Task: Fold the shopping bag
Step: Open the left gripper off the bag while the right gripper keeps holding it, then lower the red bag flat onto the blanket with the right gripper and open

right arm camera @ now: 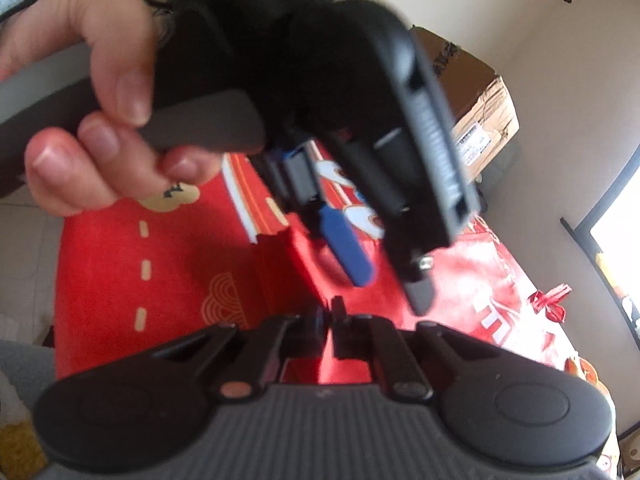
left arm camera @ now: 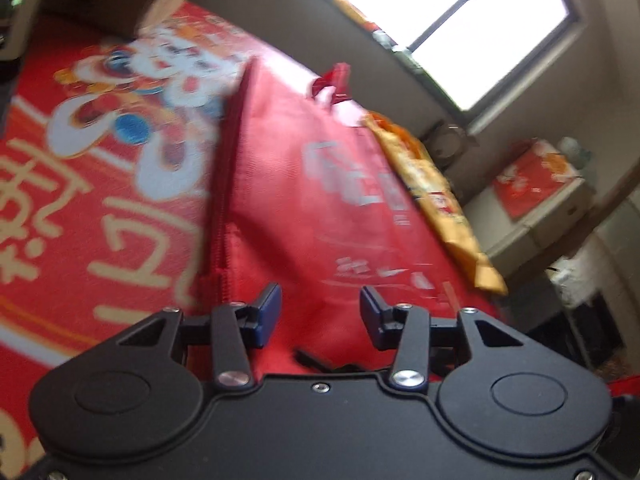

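Note:
The red shopping bag [left arm camera: 320,208] with white print lies flat on a red mat, its handle [left arm camera: 334,80] at the far end. My left gripper [left arm camera: 320,310] hovers low over the bag's near end. It is open, its blue pads apart, with bag fabric showing in the gap and nothing pinched. In the right wrist view the same gripper [right arm camera: 394,290] is held by a hand [right arm camera: 100,120] and points down at the bag [right arm camera: 472,280]. My right gripper [right arm camera: 331,312] is shut, its tips over the red fabric. Whether cloth is pinched between them is hidden.
The red mat [left arm camera: 120,128] carries a lion-dance cartoon and gold lettering. An orange snack packet [left arm camera: 436,200] lies along the bag's right edge. A cardboard box [right arm camera: 476,120] stands at the mat's far end by the wall. A window [left arm camera: 440,20] and a white box [left arm camera: 532,184] are beyond.

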The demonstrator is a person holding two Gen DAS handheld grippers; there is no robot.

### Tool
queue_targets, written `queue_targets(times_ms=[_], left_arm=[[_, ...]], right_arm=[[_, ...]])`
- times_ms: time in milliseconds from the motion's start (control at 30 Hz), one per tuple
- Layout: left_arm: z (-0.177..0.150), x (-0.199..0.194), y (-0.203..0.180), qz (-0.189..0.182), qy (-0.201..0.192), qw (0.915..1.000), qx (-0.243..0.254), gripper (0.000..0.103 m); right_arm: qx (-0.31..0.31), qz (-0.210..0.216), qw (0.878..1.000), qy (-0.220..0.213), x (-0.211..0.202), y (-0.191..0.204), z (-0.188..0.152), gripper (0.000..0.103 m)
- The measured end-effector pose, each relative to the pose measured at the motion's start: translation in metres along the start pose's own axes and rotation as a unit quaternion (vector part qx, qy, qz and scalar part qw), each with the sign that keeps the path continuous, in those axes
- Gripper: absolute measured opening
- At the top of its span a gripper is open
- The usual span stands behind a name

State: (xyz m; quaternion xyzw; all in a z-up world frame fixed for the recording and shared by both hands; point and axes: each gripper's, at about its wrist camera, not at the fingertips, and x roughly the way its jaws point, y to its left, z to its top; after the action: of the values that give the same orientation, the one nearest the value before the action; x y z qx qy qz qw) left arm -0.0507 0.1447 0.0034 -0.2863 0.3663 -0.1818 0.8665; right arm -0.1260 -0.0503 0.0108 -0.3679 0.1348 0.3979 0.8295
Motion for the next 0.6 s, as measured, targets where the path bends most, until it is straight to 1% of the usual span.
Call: queue_targets(times_ms=[133,200,233,367,433,467,500,533,567,600], left_arm=[[-0.001,-0.003,0.009,-0.006,0.001,0.9999,-0.013,0.037],[0.0,-0.003,0.014,-0.013,0.0,0.9996,-0.027,0.035],[0.0,-0.003,0.016,-0.016,0.0,0.9994,-0.032,0.035],[0.001,-0.002,0.02,-0.026,0.0,0.9987,-0.044,0.033],[0.002,-0.001,0.02,-0.027,0.0,0.9987,-0.044,0.033],[0.002,-0.001,0.02,-0.027,0.0,0.9987,-0.042,0.033],[0.002,-0.001,0.02,-0.027,-0.001,0.9988,-0.04,0.033],[0.001,-0.001,0.019,-0.026,-0.002,0.9989,-0.038,0.033],[0.0,-0.001,0.019,-0.025,-0.004,0.999,-0.036,0.033],[0.0,-0.001,0.018,-0.023,-0.005,0.9992,-0.032,0.033]], right_arm=[[0.01,0.001,1.0,-0.005,-0.003,-0.003,-0.001,0.01],[0.036,0.013,0.999,-0.01,-0.012,-0.01,-0.002,0.021],[0.05,0.02,0.998,-0.016,-0.018,-0.014,-0.003,0.023],[0.107,0.049,0.993,-0.03,-0.039,-0.031,-0.012,0.023],[0.169,0.071,0.982,-0.041,-0.053,-0.051,-0.021,0.022],[0.201,0.079,0.975,-0.047,-0.059,-0.061,-0.024,0.019],[0.234,0.086,0.967,-0.053,-0.064,-0.071,-0.027,0.014],[0.264,0.088,0.959,-0.058,-0.069,-0.08,-0.03,0.011],[0.287,0.085,0.952,-0.06,-0.07,-0.086,-0.033,0.008],[0.307,0.079,0.947,-0.059,-0.066,-0.093,-0.035,0.007]])
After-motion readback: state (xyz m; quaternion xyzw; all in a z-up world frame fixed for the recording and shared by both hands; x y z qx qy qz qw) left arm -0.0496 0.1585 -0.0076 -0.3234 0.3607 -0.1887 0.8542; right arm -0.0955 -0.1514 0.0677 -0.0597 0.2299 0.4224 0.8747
